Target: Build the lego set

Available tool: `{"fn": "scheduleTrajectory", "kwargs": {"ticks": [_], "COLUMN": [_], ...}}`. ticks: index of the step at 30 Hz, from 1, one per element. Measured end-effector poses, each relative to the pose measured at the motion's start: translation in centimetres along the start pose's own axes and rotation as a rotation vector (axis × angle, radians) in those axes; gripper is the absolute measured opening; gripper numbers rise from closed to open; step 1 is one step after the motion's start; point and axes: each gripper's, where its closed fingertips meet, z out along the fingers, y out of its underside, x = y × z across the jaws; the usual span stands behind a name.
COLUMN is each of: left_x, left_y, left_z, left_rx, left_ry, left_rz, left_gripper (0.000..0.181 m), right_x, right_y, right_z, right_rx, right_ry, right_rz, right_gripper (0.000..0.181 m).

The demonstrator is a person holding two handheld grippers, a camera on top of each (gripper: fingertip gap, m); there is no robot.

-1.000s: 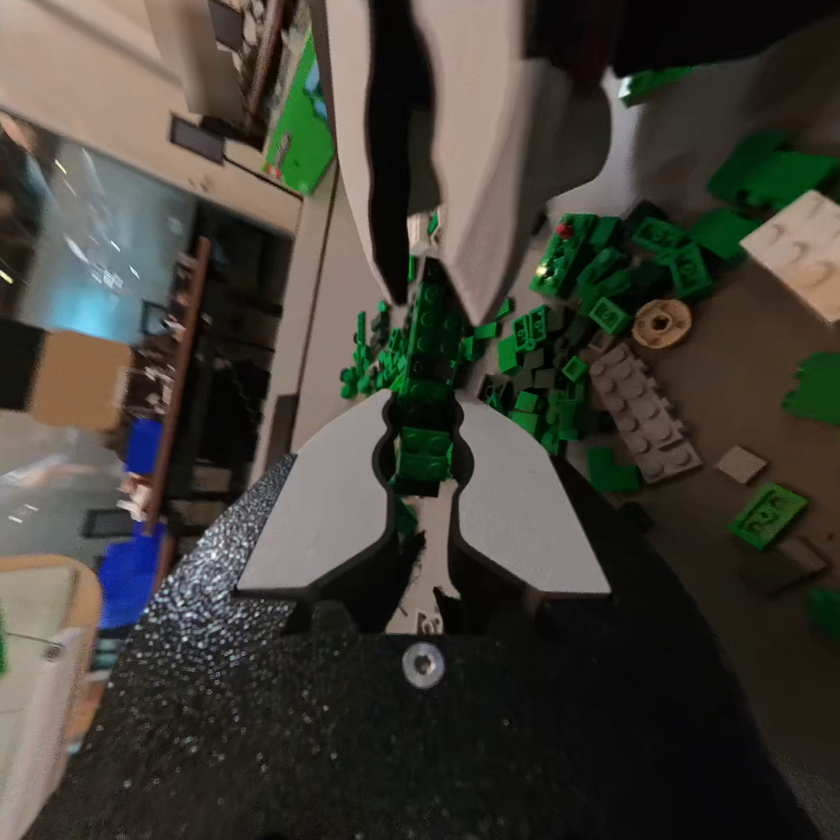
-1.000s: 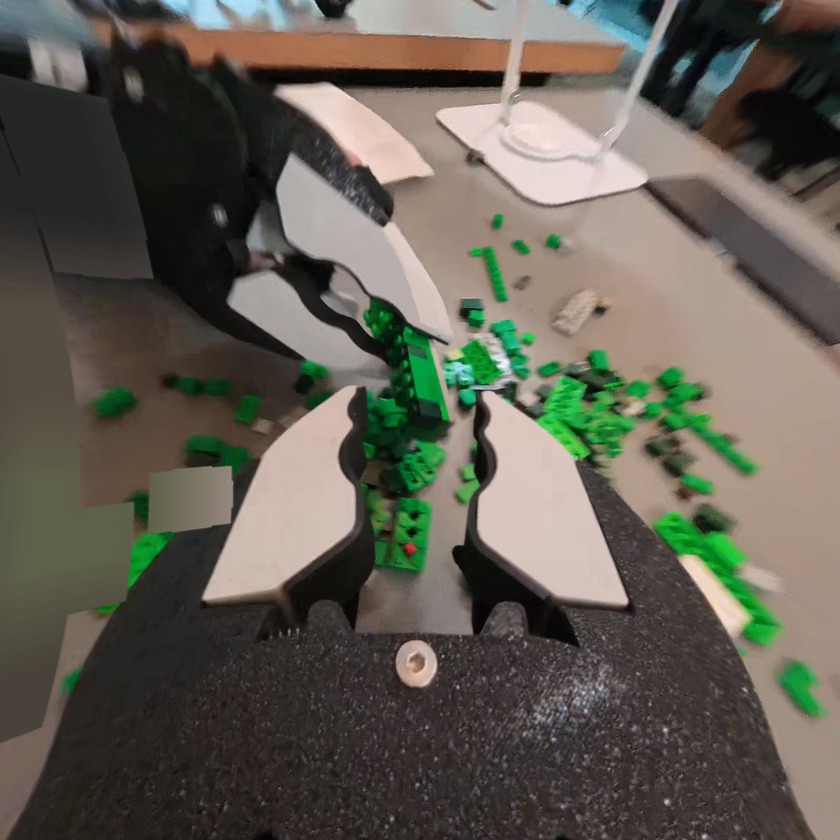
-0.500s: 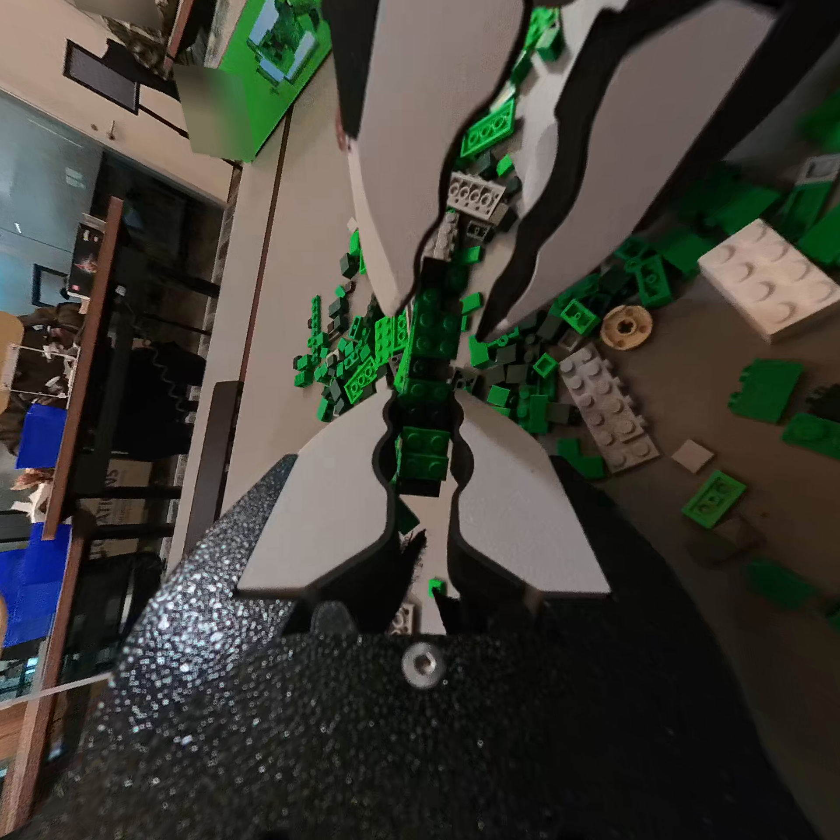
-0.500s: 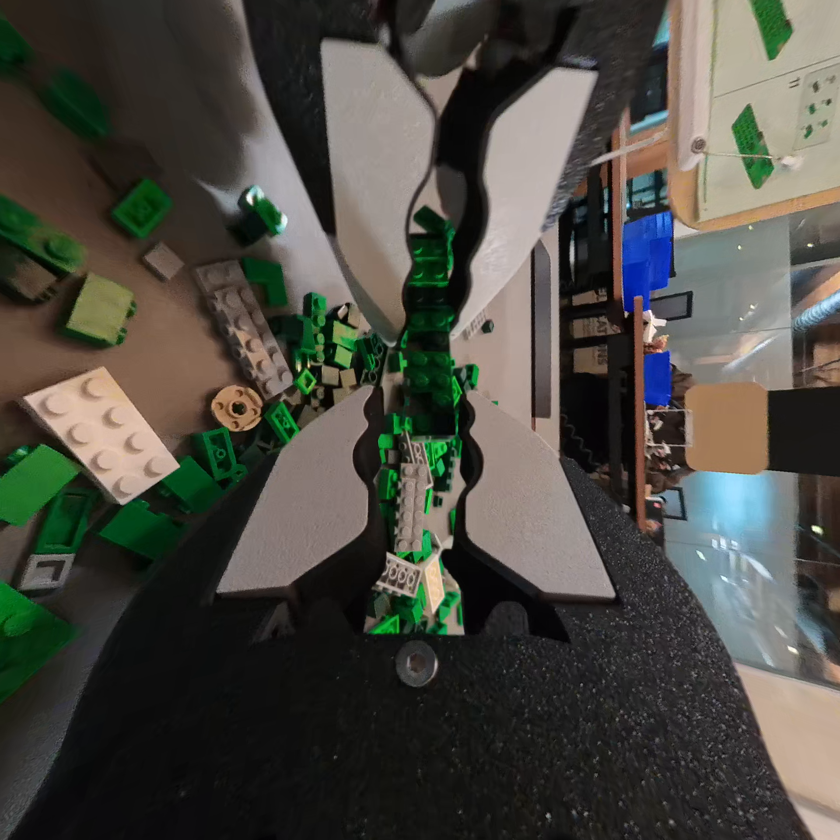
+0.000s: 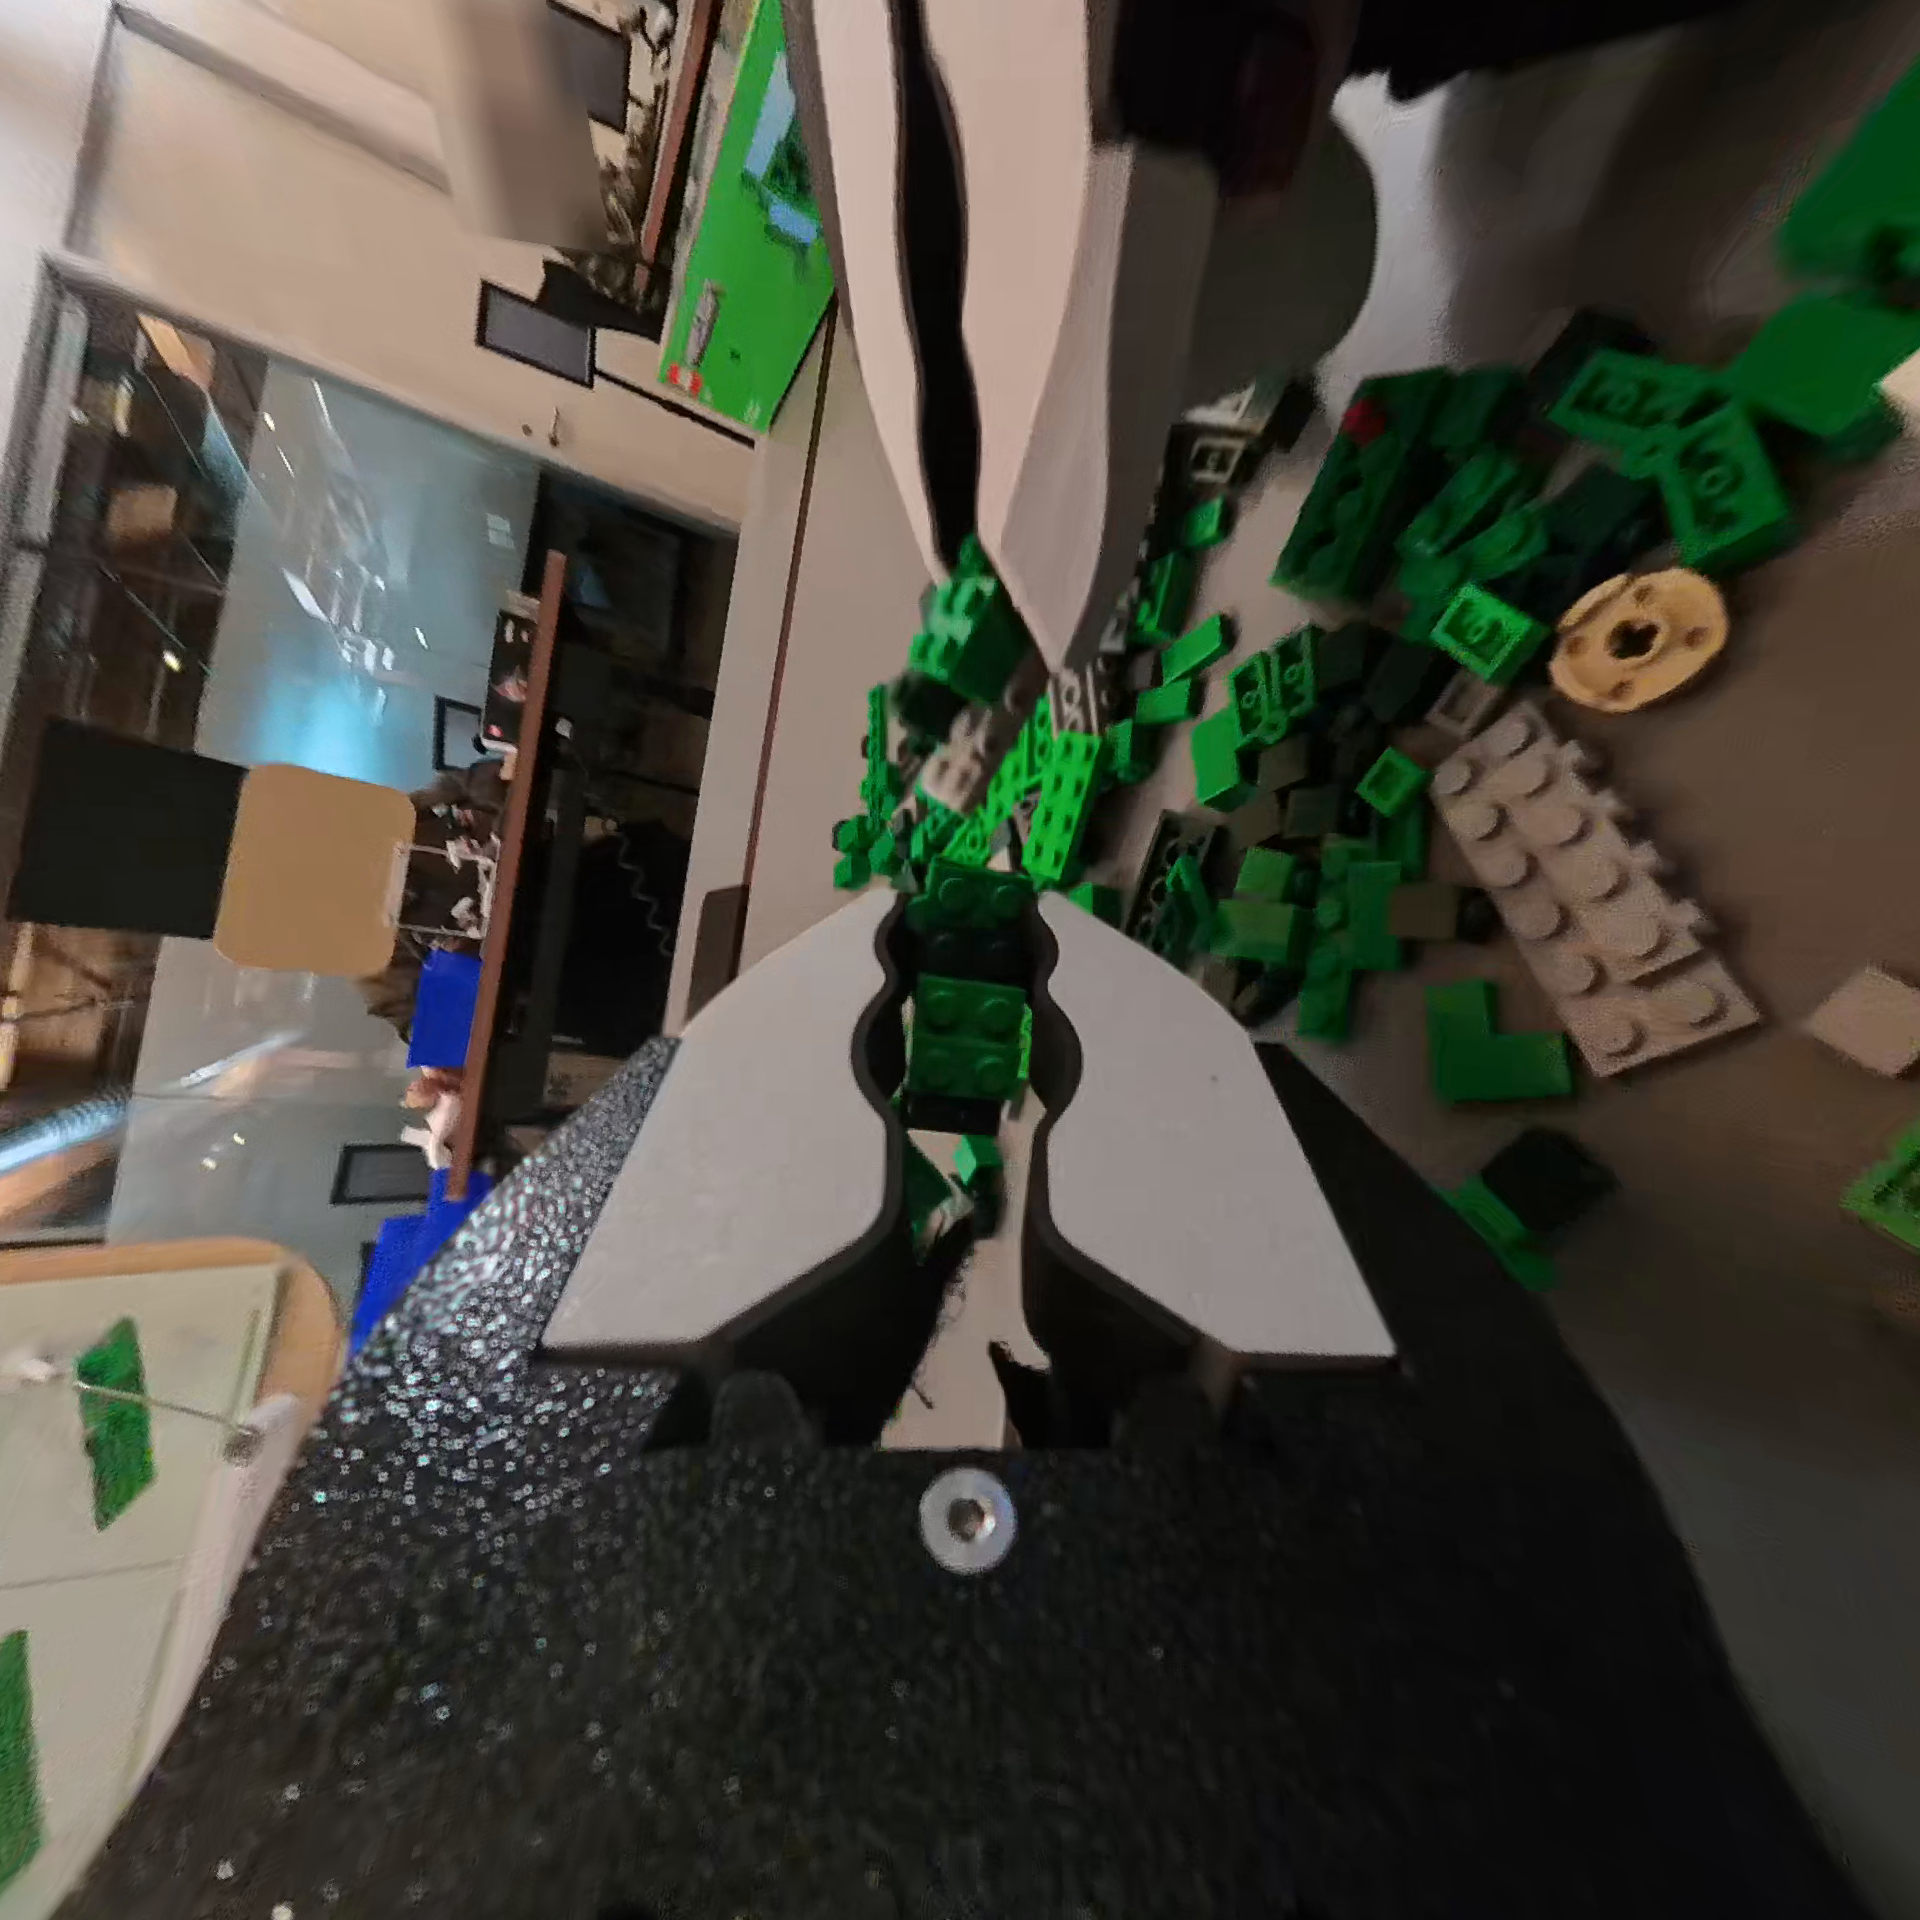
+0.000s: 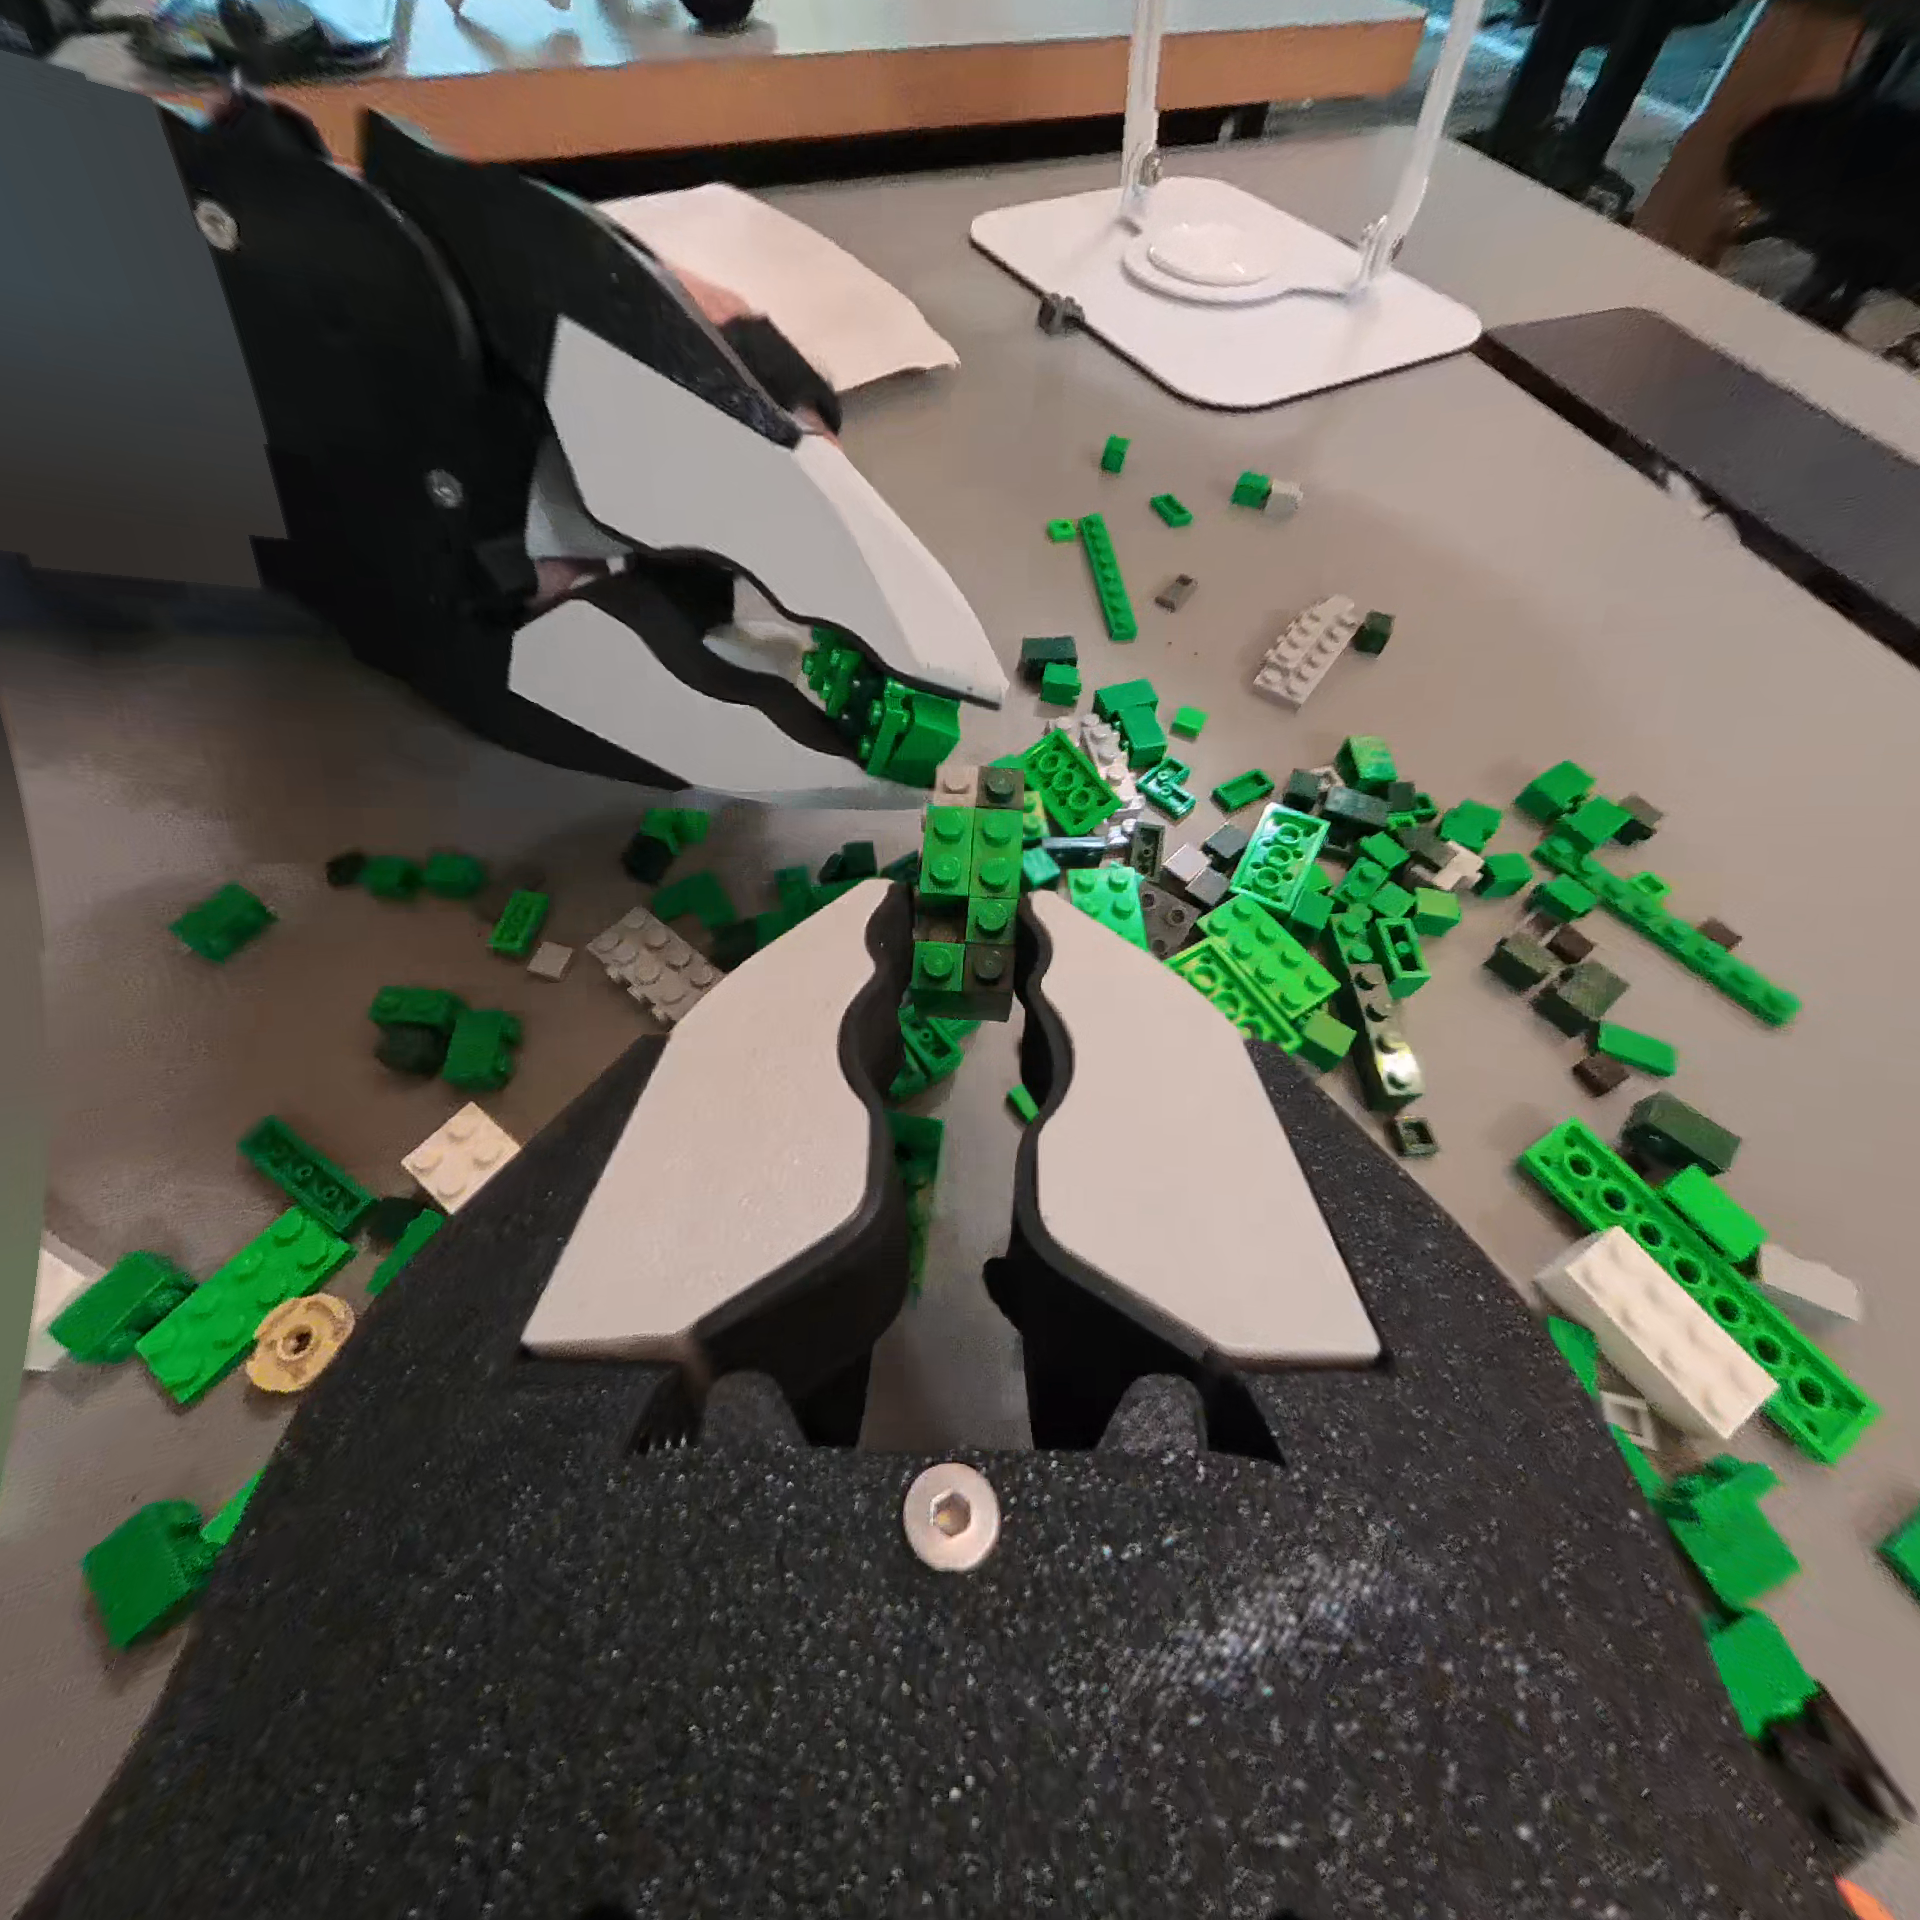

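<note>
In the right wrist view, the left gripper (image 6: 914, 717) reaches in from the upper left of the frame, its jaws clenched on a short green brick stack (image 6: 888, 717) whose end juts from the tips; it is held clear of the counter (image 6: 1403, 540), likely so that its studs stay free for mating. Just right of it, at frame centre, the right gripper (image 6: 961, 940) has its jaws clamped on a second green brick assembly (image 6: 971, 904), studs facing the camera, its far end capped with a grey and a dark piece. The two assemblies sit near each other but apart, which suggests they are being lined up or have been split; the blur makes it hard to say which.

Further right, the loose green pile (image 6: 1288, 894) spreads across the counter, within easy reach for the next pick. A long green plate (image 6: 1704, 1288) with a white brick (image 6: 1652, 1330) resting on it lies at the right edge.

In the left wrist view, the left gripper (image 5: 966, 966) shows its stack (image 5: 971, 1023) gripped by the sides, studs up. At far right lie a grey plate (image 5: 1579, 894) and a tan round piece (image 5: 1640, 644).
</note>
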Motion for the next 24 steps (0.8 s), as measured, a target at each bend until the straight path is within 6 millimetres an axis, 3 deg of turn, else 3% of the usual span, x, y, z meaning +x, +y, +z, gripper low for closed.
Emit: {"fn": "scheduleTrajectory", "kwargs": {"ticks": [3,6,8,13,19,24], "left_x": [0.3,1.1,1.6,1.5,0.8,0.4], "left_y": [1.2,1.2,1.5,0.8,-2.8,-4.7], "left_z": [0.4,0.5,0.6,0.2,-2.1,-3.7], "left_rx": [-0.044,-0.035,-0.056,0.021,0.326,0.501], "left_ry": [0.061,0.153,0.191,0.246,0.482,0.65], "left_rz": [-0.124,-0.269,-0.309,-0.42,-0.765,-0.93], "left_gripper": [0.02,0.021,0.044,0.058,0.039,0.018], "right_x": [0.2,0.3,0.3,-0.2,-1.5,-2.7], "right_y": [0.0,0.3,0.5,0.3,-1.6,-2.1], "right_z": [-0.1,0.1,0.3,0.4,-0.6,-0.6], "right_rx": [-0.014,-0.061,-0.1,-0.116,0.005,0.04], "right_ry": [0.055,0.127,0.168,0.217,0.274,0.255], "right_rz": [-0.096,-0.255,-0.369,-0.572,-0.862,-0.933], "right_gripper": [0.018,0.018,0.019,0.019,0.019,0.018]}}
